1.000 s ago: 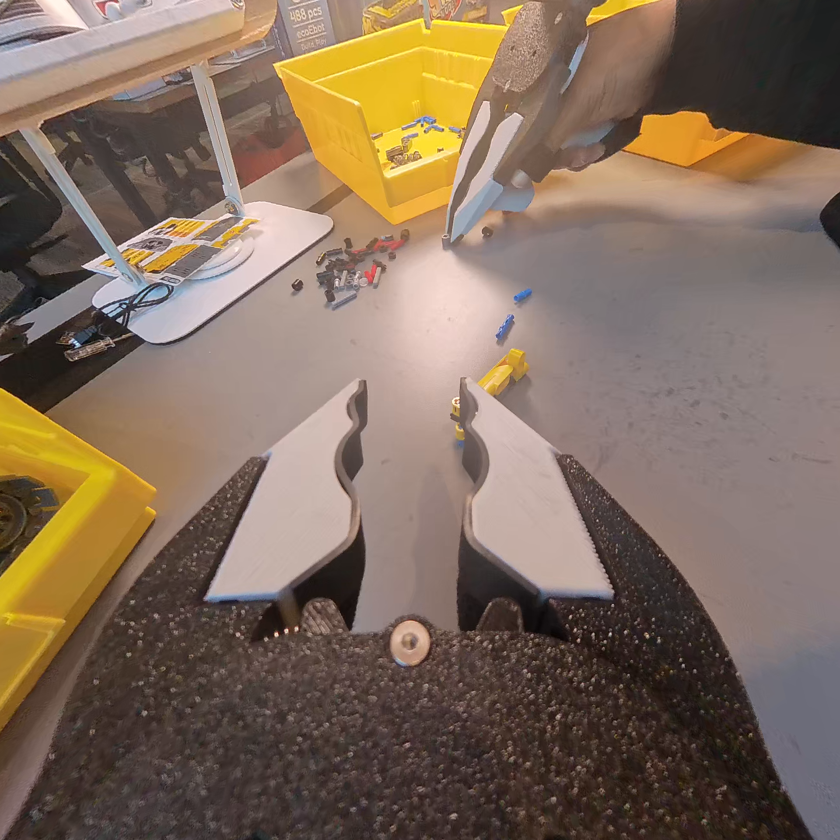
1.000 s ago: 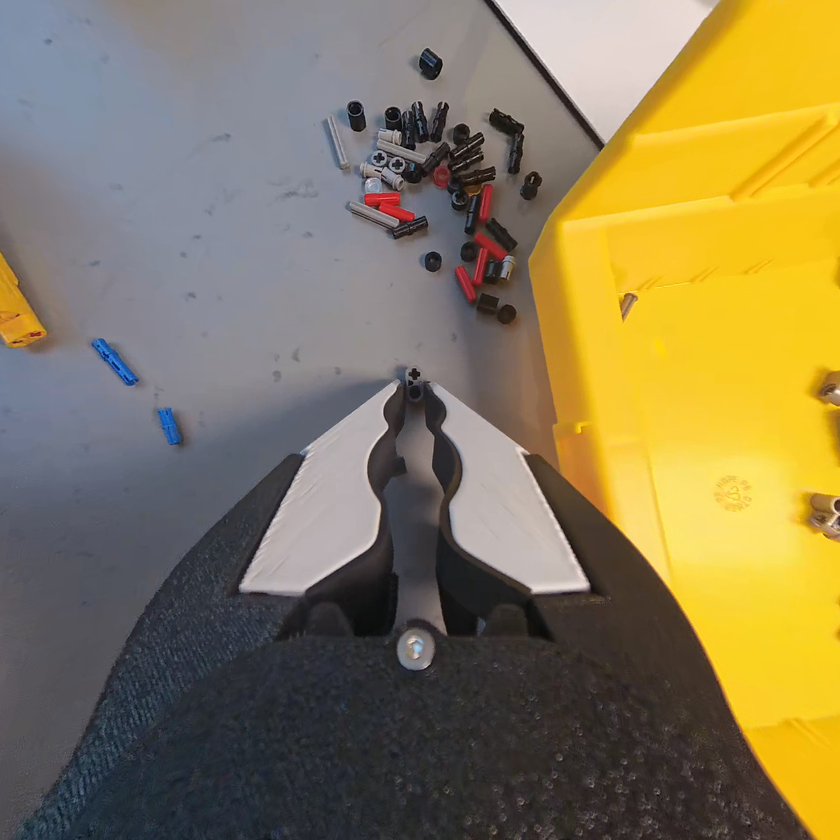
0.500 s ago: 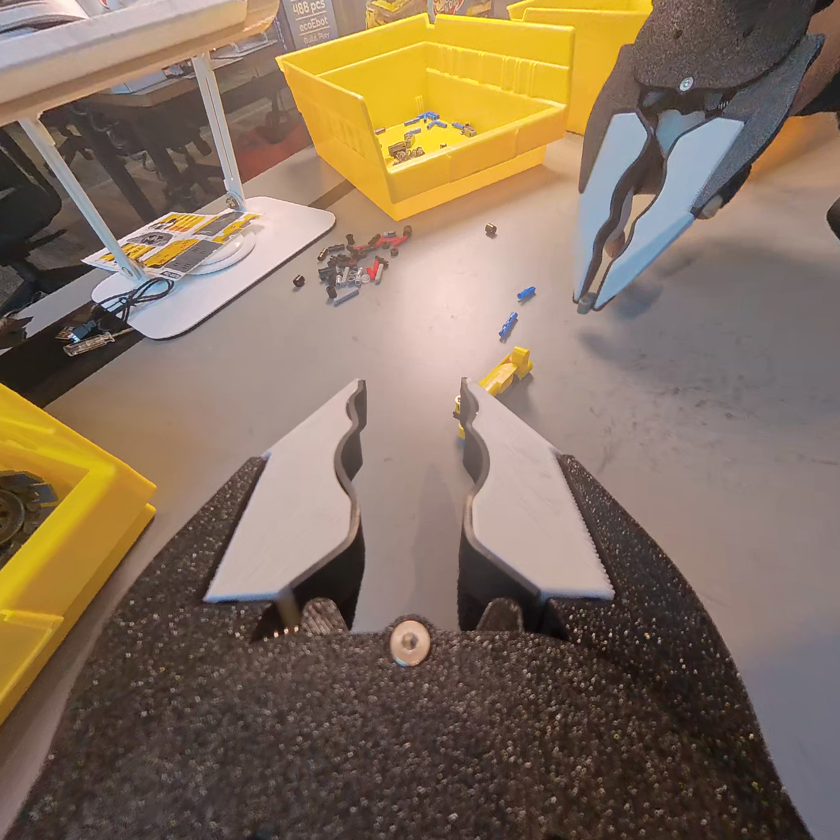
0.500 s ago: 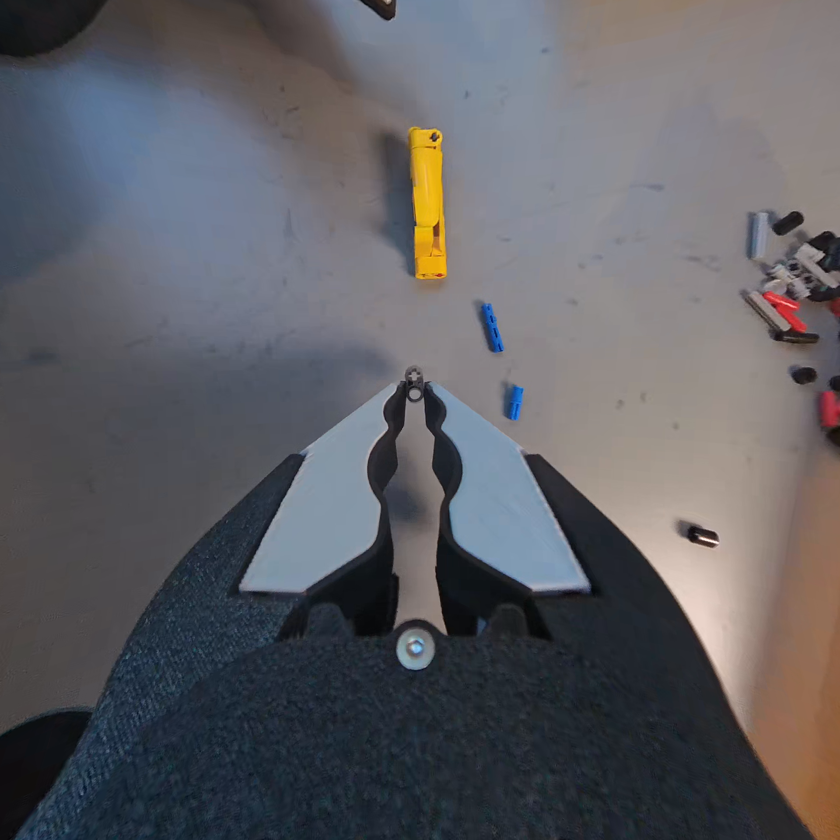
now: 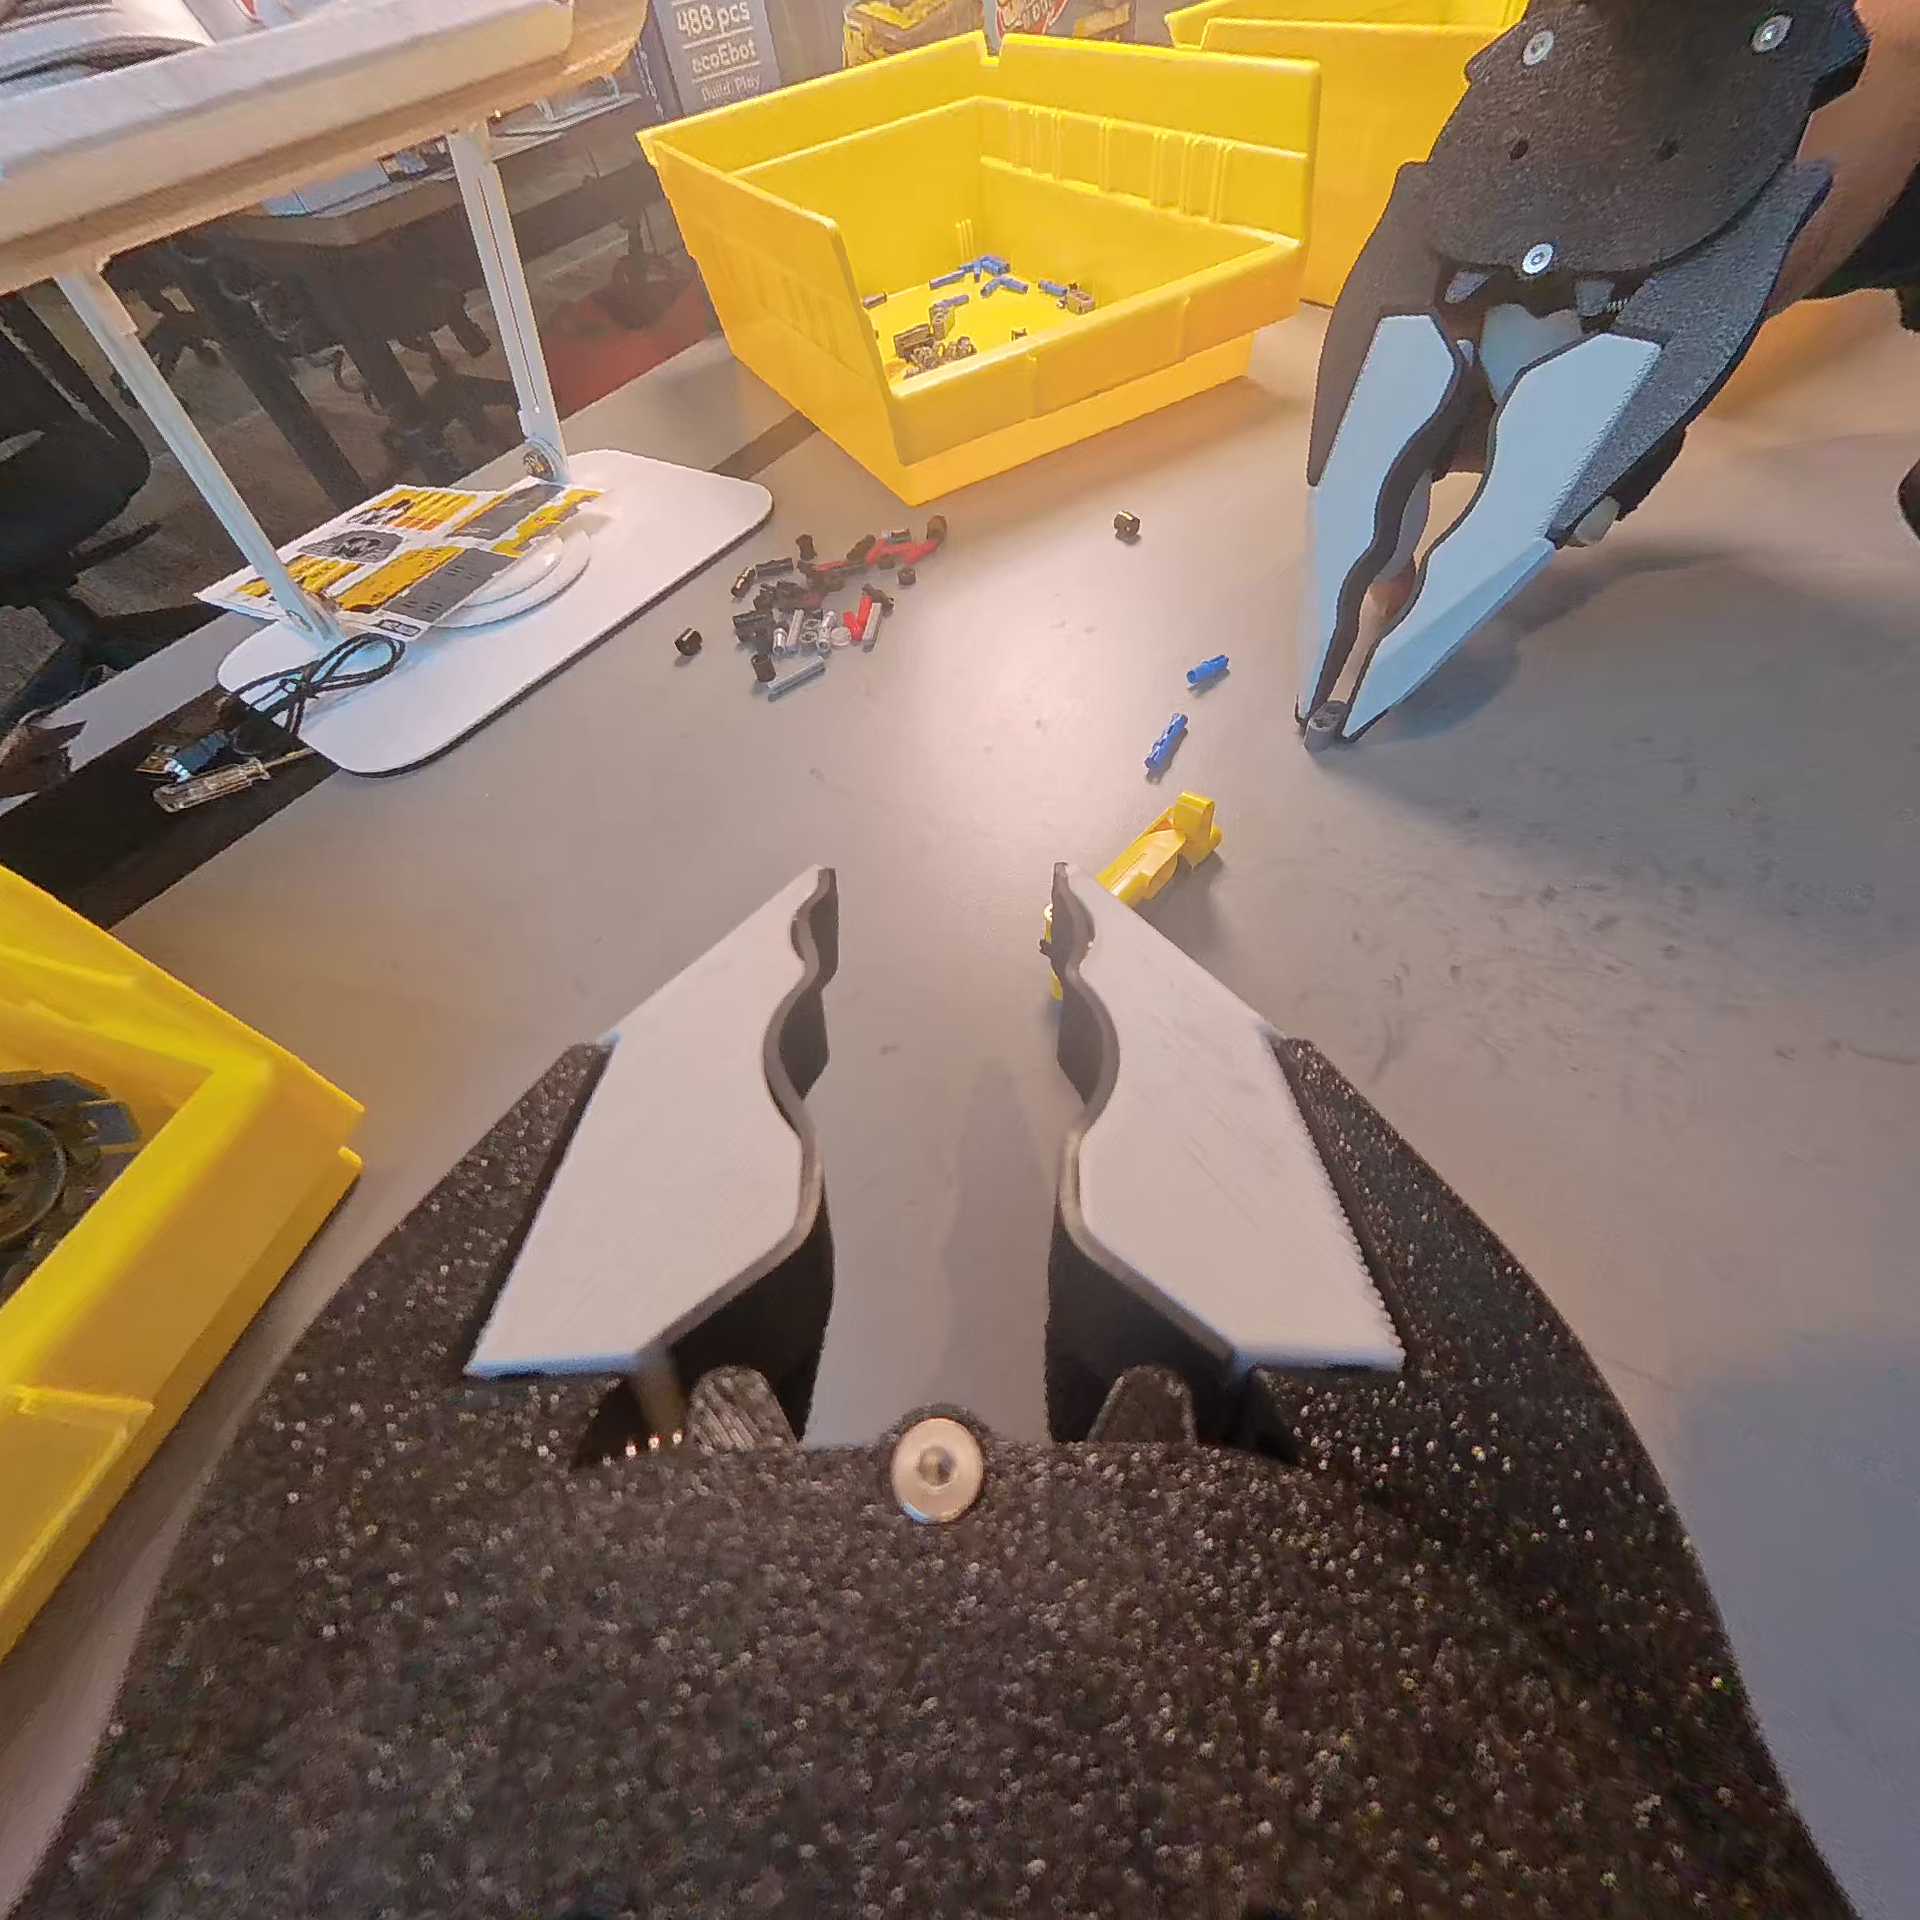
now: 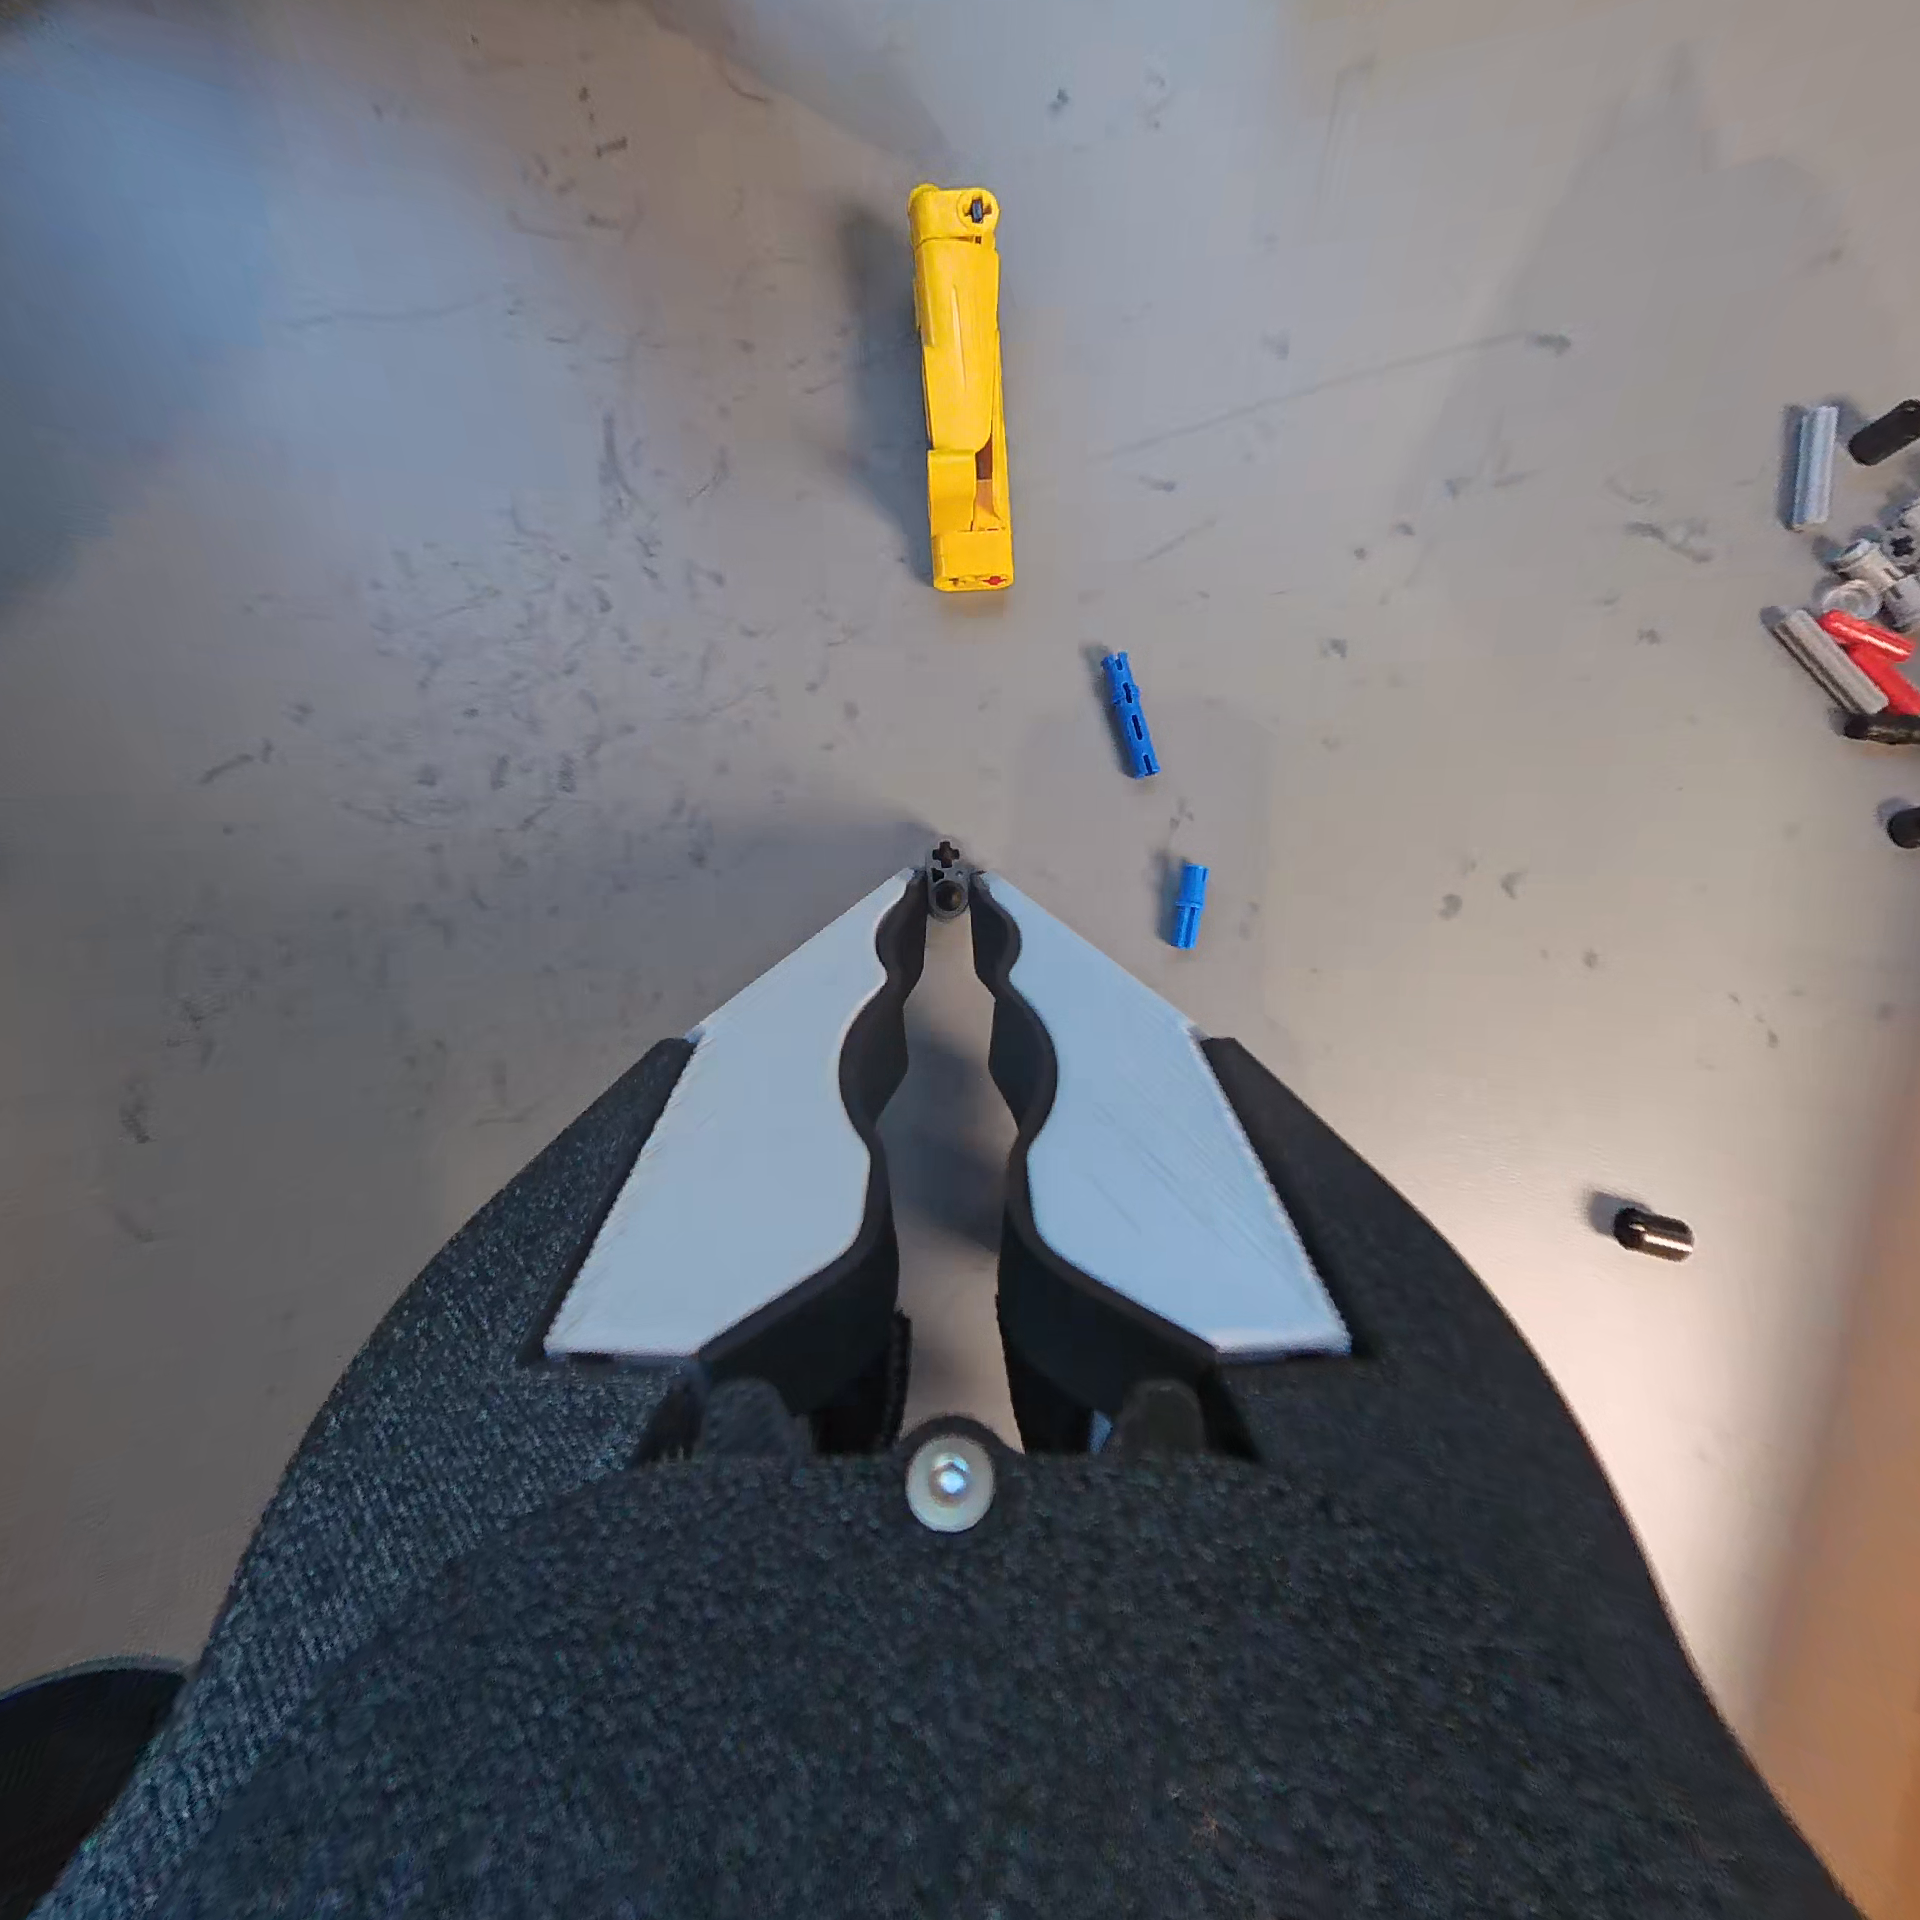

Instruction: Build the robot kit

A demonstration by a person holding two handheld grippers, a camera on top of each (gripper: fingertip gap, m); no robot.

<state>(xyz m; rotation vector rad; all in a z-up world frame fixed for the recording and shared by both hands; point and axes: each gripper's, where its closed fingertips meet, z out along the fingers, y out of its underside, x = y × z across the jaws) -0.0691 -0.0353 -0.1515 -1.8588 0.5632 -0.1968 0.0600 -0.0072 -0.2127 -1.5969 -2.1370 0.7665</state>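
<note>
My right gripper is shut on a small dark grey connector piece at its fingertips, low over the grey table. It also shows in the left wrist view, with the piece touching or just above the table. A yellow assembled block piece lies ahead of it, with a long blue pin and a short blue pin to the right. My left gripper is open and empty above the table; the yellow piece lies just beyond its right fingertip.
A pile of small black, red and grey pins lies mid-table, also at the right edge of the right wrist view. A yellow bin with small parts stands behind it. Another yellow bin is at the left. A white stand base holds a leaflet.
My right gripper carried the dark grey piece from beside the yellow bin over to the right of the blue pins and lowered it toward the table. My left gripper stayed still and open.
</note>
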